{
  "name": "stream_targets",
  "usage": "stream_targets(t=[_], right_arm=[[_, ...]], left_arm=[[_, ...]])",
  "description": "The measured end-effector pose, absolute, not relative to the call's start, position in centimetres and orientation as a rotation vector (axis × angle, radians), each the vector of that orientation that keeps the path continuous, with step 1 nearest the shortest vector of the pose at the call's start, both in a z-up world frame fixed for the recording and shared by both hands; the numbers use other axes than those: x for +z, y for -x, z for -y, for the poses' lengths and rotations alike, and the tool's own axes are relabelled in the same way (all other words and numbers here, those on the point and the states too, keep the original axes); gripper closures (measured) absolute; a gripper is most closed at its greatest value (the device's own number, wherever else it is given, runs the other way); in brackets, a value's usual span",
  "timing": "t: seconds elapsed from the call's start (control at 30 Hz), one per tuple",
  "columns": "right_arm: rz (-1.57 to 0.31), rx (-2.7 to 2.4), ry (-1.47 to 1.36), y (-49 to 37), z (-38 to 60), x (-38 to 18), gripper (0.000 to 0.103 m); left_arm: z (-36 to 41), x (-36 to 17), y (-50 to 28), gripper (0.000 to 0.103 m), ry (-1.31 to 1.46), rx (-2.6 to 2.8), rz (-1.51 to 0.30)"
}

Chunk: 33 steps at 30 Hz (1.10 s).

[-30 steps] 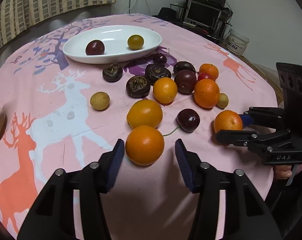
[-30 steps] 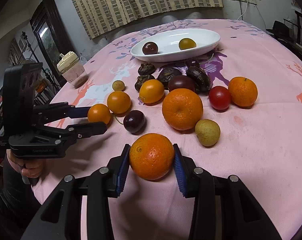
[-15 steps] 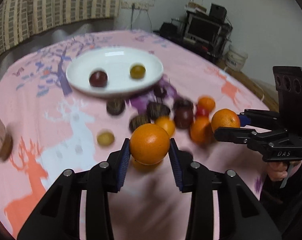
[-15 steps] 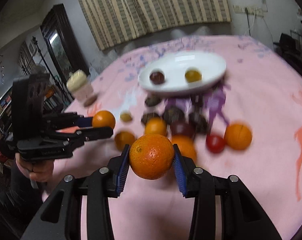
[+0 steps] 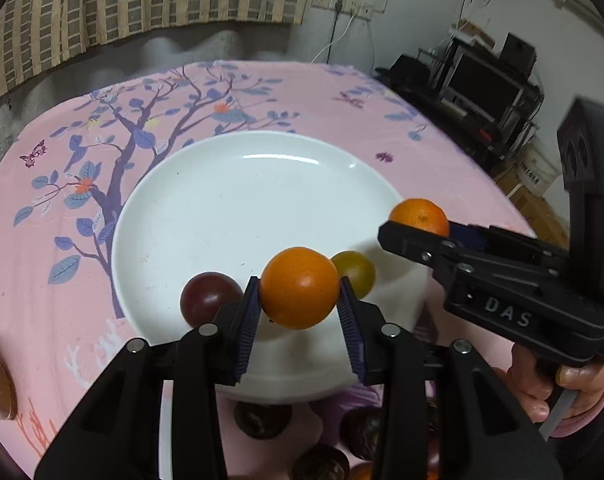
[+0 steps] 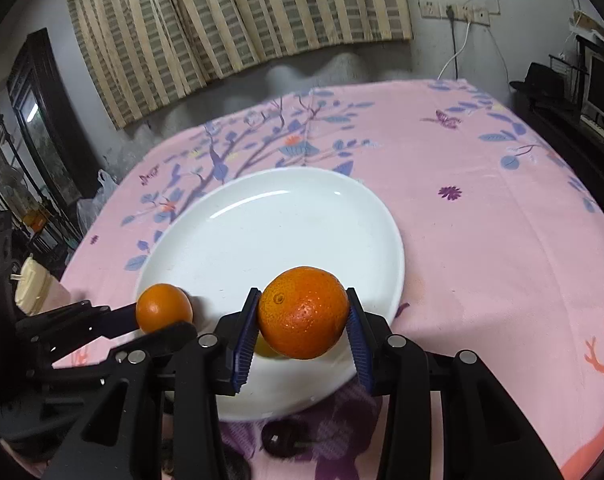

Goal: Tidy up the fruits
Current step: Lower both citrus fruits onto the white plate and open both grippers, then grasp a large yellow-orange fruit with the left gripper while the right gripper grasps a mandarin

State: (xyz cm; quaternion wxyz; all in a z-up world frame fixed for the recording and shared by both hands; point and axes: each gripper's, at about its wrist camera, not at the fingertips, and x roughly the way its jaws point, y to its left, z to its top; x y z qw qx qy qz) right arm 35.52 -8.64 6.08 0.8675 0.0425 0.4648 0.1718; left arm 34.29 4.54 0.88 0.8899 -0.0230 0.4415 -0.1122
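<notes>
— Where are the oranges?
— Each one is clamped in jaws above the near edge of the white plate [image 5: 238,200]. The left gripper [image 5: 300,314] has its jaws closed on a smooth orange [image 5: 300,286]; the right gripper [image 6: 302,332] grips a bigger, dimpled orange [image 6: 303,312] over the plate's right rim.

— Anything already on the plate?
— A dark red fruit [image 5: 210,298] and a yellow-green fruit [image 5: 353,272], both at the near side, just behind the left gripper's orange and partly hidden by it.

— And around it?
— The plate sits on a pink cloth [image 6: 481,220] printed with blue branches, covering the bench. Several dark, wrinkled fruits [image 5: 262,418] lie just beside the plate's near rim, half hidden under the gripper. A lidded jar [image 6: 32,284] stands off to the left.
</notes>
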Motion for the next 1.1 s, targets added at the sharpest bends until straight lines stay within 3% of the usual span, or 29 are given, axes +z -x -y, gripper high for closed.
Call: stream_targets(t=[0.13, 0.17, 0.2, 0.23, 0.27, 0.33, 0.47, 0.87, 1.1], right_arm=[[-1.006, 0.368, -0.070, -35.9, 7.9, 5.0, 0.056], [-1.009, 0.367, -0.060, -35.8, 7.8, 5.1, 0.043], [-1.011, 0.356, -0.051, -35.5, 7.9, 5.4, 0.037], [-0.997, 0.350, -0.054, -35.0, 8.1, 5.8, 0.035], [-0.976, 0.360, -0.056, -34.5, 8.3, 6.4, 0.035], [-0.944, 0.380, -0.064, -33.5, 9.0, 7.6, 0.035], [-0.854, 0.413, -0.080, -29.4, 10.6, 9.7, 0.035], [-0.769, 0.584, -0.117, -14.0, 12.9, 8.8, 0.034], [-0.839, 0.458, 0.011, -13.2, 10.8, 6.9, 0.034]], left_arm=[[-4.1, -0.5, -35.1, 0.065, 0.006, -0.206, -0.948], [-4.1, -0.6, -35.1, 0.061, 0.001, -0.197, -0.953], [-4.2, -0.7, -35.0, 0.057, -0.001, -0.195, -0.950], [-4.3, -0.3, -34.7, 0.045, 0.000, -0.200, -0.936], [-4.5, 0.1, -34.3, 0.031, -0.002, -0.191, -0.919], [-5.0, 1.6, -33.0, 0.020, -0.003, -0.165, -0.867], [-6.0, 3.9, -30.1, 0.009, -0.003, -0.150, -0.795], [-11.7, 0.5, -20.8, 0.007, 0.149, -0.073, -0.818], [-13.0, -0.1, -19.8, 0.007, 0.212, -0.062, -0.840]])
